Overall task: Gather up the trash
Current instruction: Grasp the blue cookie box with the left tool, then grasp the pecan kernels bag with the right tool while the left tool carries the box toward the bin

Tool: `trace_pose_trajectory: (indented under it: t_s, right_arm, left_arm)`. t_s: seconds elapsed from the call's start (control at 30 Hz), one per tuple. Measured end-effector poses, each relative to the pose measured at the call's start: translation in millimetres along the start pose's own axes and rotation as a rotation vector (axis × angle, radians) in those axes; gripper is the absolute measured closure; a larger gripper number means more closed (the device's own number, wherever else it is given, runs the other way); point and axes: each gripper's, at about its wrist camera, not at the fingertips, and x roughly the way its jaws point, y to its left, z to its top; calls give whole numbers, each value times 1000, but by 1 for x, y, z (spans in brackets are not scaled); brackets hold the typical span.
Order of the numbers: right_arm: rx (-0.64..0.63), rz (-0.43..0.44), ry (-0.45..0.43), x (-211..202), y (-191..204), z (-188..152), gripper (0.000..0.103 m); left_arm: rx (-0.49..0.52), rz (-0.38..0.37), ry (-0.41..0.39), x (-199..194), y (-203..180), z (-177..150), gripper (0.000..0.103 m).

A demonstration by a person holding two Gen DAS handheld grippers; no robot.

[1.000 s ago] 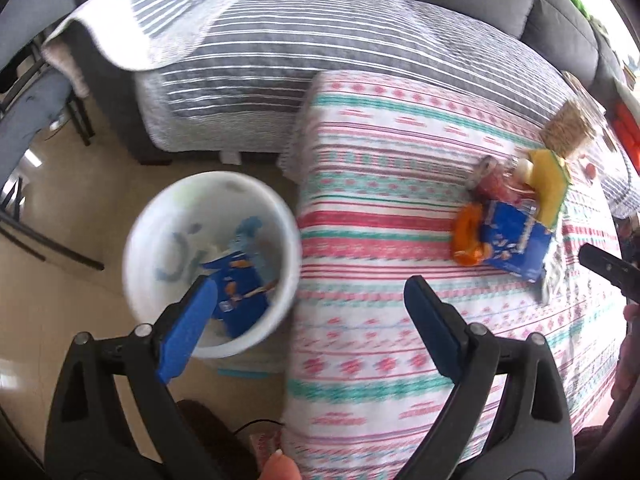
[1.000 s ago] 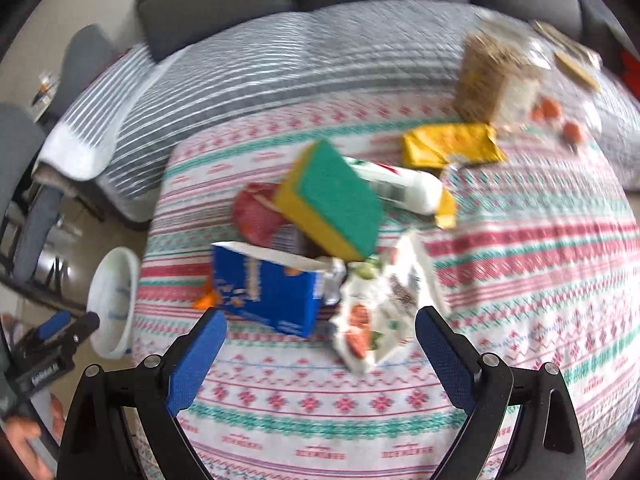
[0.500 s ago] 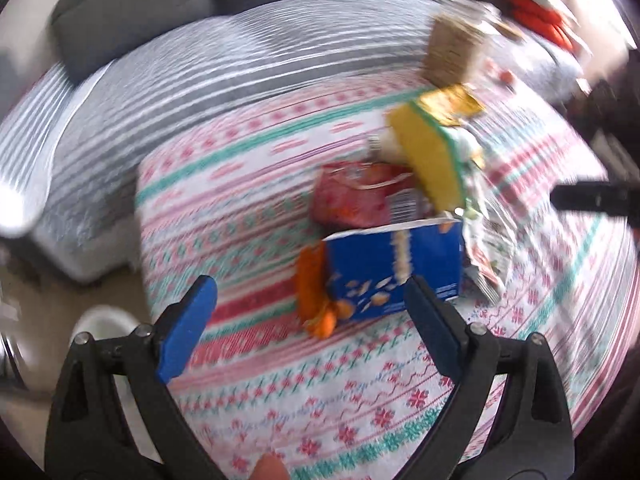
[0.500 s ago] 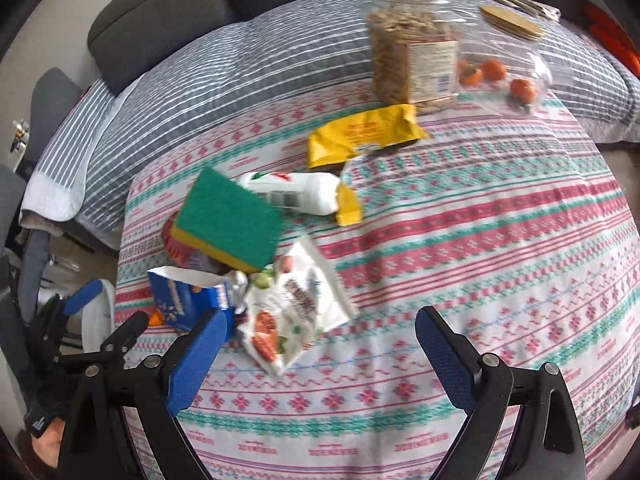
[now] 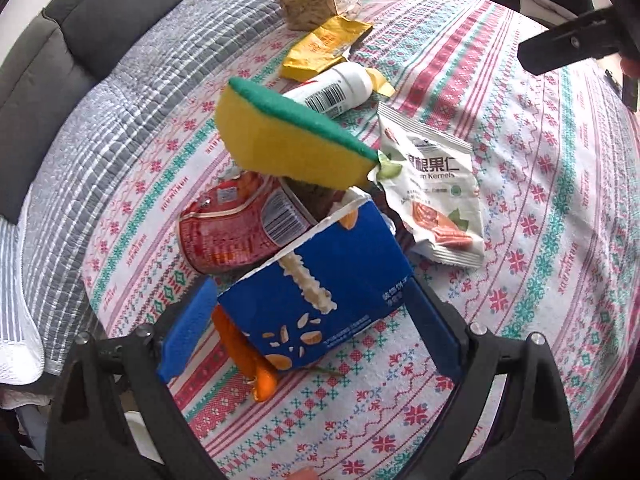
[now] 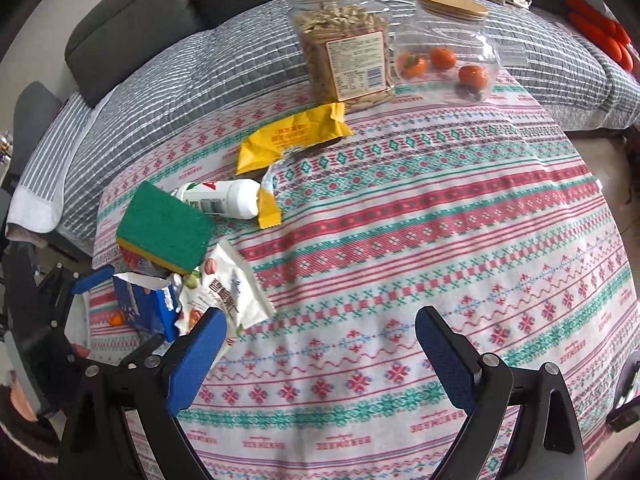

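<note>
Blue cardboard carton (image 5: 320, 280), torn open at top, lies at the table's near corner between the spread jaws of the left gripper (image 5: 310, 326), not yet pinched. Likely light, thin-walled, crushable; best taken across its flat sides. Yellow-green sponge (image 5: 288, 140) leans overhead and may topple. Right gripper (image 6: 320, 356) wide open over bare patterned tablecloth (image 6: 440, 240).

patterned tablecloth (image 6: 440, 216), yellow wrapper (image 6: 290, 138), white bottle (image 6: 222, 199)

The left gripper (image 5: 310, 330) occupies the lower centre of its frame, jaws spread wide. The right gripper (image 6: 320, 350) sits low in its frame, jaws equally wide apart.
</note>
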Motion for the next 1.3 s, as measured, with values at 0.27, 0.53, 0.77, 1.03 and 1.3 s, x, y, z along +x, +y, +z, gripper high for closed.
trace_pose_trajectory:
  t_s: [0.27, 0.53, 0.77, 1.03, 1.3]
  right_arm:
    - [14, 6, 27, 5, -3, -3, 6]
    - [17, 6, 33, 10, 3, 0, 6]
    - [36, 40, 81, 33, 21, 5, 6]
    - [52, 125, 157, 67, 59, 6, 6]
    - [-7, 63, 210, 97, 96, -2, 3]
  left_arm:
    - [145, 25, 81, 16, -19, -11, 9]
    - [-117, -52, 15, 4, -3, -22, 25]
    - [-379, -116, -55, -22, 14, -46, 26]
    - [-621, -192, -124, -62, 40, -76, 26]
    - [-712, -169, -89, -69, 51, -101, 26]
